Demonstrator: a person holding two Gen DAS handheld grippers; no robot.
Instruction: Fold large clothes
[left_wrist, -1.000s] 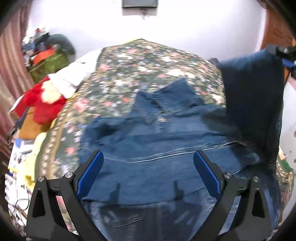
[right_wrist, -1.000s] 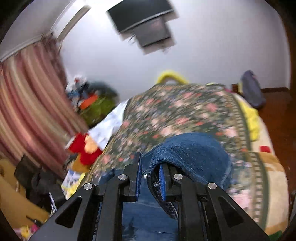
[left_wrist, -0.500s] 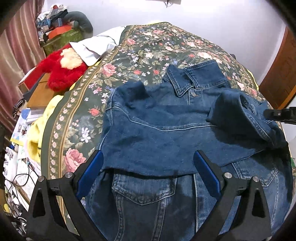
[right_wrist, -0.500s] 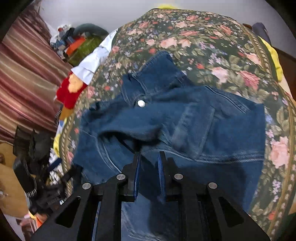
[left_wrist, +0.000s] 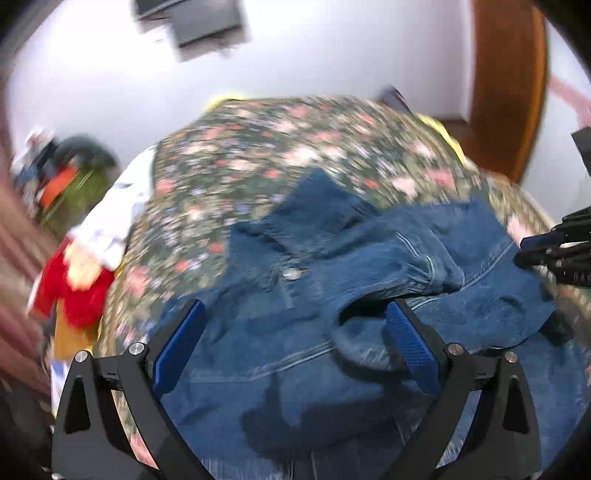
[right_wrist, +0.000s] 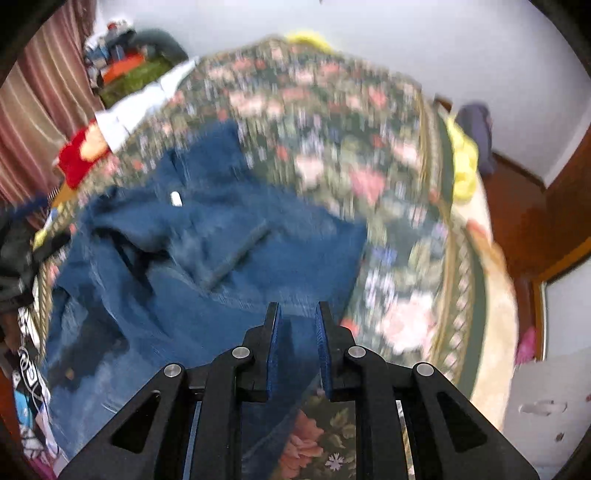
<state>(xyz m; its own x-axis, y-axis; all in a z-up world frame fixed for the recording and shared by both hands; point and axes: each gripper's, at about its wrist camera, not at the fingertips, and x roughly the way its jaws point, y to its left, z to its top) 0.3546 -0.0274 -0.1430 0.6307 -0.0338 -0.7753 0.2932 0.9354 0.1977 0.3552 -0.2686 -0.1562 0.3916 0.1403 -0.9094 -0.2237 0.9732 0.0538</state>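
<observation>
A blue denim jacket (left_wrist: 332, 295) lies on the floral bedspread (left_wrist: 295, 155), collar away from me, both sleeves folded across its front. My left gripper (left_wrist: 295, 332) is open and empty just above the jacket's lower part. My right gripper (right_wrist: 297, 325) hovers over the jacket's right edge (right_wrist: 221, 258), its jaws a narrow gap apart with nothing visibly pinched between them. It also shows at the right edge of the left wrist view (left_wrist: 554, 251). Both views are motion-blurred.
A red and yellow plush toy (left_wrist: 70, 284) and a white cloth (left_wrist: 118, 206) lie at the bed's left side. A yellow cloth (right_wrist: 461, 158) lies at the far right edge. A wooden door (left_wrist: 506, 85) stands at the right, a striped curtain (right_wrist: 40, 122) at the left.
My right gripper carried the right sleeve over the jacket, laid it down and let go. Its jaws have parted slightly. Both cameras have tilted and pulled back.
</observation>
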